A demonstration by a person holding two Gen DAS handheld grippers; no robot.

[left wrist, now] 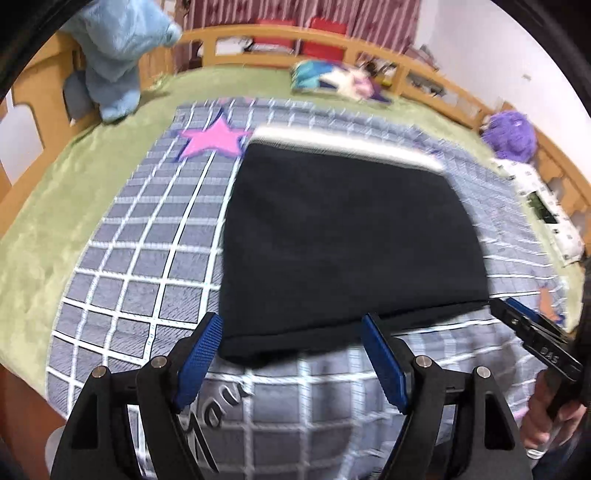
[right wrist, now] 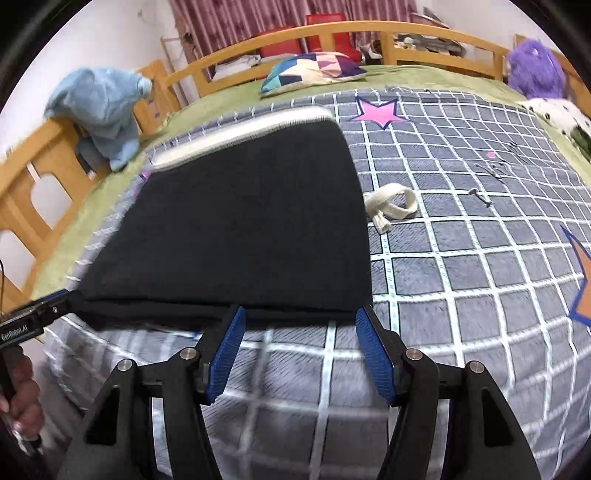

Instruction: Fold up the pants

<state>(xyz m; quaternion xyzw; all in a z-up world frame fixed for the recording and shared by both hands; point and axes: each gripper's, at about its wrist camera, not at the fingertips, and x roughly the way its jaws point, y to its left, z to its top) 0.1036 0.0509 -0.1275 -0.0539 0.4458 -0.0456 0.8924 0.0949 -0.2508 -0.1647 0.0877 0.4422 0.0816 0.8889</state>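
Note:
The black pants [left wrist: 347, 236] lie folded flat on the grey checked blanket [left wrist: 147, 266], with a cream waistband [left wrist: 343, 142] at the far end. My left gripper [left wrist: 291, 325] is open at the near left edge of the pants, fingers apart and empty. In the right wrist view the pants [right wrist: 243, 221] fill the left middle, and my right gripper [right wrist: 299, 314] is open at their near right corner. The right gripper also shows in the left wrist view [left wrist: 517, 314], and the left gripper shows in the right wrist view [right wrist: 55, 301].
A cream drawstring [right wrist: 391, 206] lies on the blanket right of the pants. A blue plush [right wrist: 103, 110], a patchwork pillow [right wrist: 314, 68] and a purple plush [right wrist: 533, 70] sit along the wooden bed rail [right wrist: 369, 31]. The green sheet [left wrist: 55, 206] surrounds the blanket.

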